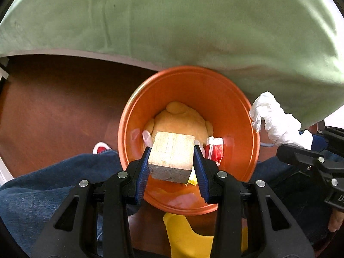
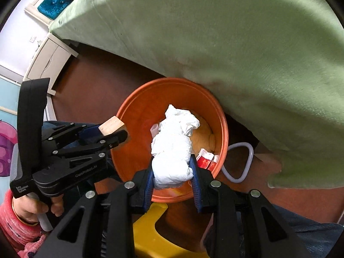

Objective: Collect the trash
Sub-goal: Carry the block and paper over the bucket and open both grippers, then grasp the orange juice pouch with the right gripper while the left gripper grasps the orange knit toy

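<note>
Left tongs (image 1: 172, 161) clamp wooden block (image 1: 172, 157), right tongs (image 2: 173, 167) tissue wad (image 2: 174, 148), over orange bucket (image 1: 236, 116).

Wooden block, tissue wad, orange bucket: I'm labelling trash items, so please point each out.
wooden block (image 1: 172, 150), left wrist view, top face
tissue wad (image 2: 172, 148), right wrist view, crumpled middle
orange bucket (image 1: 232, 99), left wrist view, inner wall

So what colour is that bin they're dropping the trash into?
Orange, the bin; clearest in the left wrist view.
</note>
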A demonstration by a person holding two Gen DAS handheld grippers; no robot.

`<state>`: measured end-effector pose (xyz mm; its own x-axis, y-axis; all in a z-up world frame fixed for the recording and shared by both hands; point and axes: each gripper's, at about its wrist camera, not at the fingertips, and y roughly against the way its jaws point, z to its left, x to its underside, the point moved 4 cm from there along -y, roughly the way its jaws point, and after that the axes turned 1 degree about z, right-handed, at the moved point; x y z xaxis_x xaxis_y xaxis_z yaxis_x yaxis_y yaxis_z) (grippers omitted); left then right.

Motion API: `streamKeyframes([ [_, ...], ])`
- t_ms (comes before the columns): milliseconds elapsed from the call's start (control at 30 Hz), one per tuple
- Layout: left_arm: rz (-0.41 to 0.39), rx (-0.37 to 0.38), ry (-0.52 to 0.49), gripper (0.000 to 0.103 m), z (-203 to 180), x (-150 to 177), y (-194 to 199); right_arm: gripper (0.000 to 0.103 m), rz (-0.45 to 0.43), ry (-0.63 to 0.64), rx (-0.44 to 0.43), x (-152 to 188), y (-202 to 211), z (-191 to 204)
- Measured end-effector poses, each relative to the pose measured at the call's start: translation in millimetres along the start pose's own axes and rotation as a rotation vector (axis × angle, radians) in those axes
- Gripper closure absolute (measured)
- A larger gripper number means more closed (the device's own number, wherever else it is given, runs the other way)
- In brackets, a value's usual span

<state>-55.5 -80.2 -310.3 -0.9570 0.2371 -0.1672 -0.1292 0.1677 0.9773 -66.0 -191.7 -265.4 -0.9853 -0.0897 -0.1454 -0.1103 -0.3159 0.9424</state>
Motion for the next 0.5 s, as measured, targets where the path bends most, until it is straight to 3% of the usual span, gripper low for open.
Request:
streamKeyframes([
  [33,0.010,0.003,0.002,0.063,-0.4,0.0,-2.1,0.064,0.002,-0.004,-0.002,-1.2,-0.8,0.5],
  [67,0.016,0.006,0.005,0.060,-1.0,-1.9,-2.4,0.047,-0.003,-0.009,-0.005,-2.4,-0.1,-0.7],
  [100,0.015,0.001,0.015,0.049,-0.1,-2.2,-2.3,0.039,-0.021,-0.018,0.003,-4.1,3.2,-4.4],
  [133,0.006,-0.007,0.022,0.034,0.1,-3.0,-0.2,0.032,-0.039,-0.023,0.011,-5.3,6.3,-6.6],
  [233,-0.026,-0.028,0.032,0.024,-1.1,-4.5,7.3,0.021,-0.091,-0.049,0.014,-11.5,17.6,-11.9],
  [500,-0.039,-0.041,0.038,0.022,1.8,-5.5,16.5,0.019,-0.116,-0.084,0.002,-11.2,22.4,-20.8],
])
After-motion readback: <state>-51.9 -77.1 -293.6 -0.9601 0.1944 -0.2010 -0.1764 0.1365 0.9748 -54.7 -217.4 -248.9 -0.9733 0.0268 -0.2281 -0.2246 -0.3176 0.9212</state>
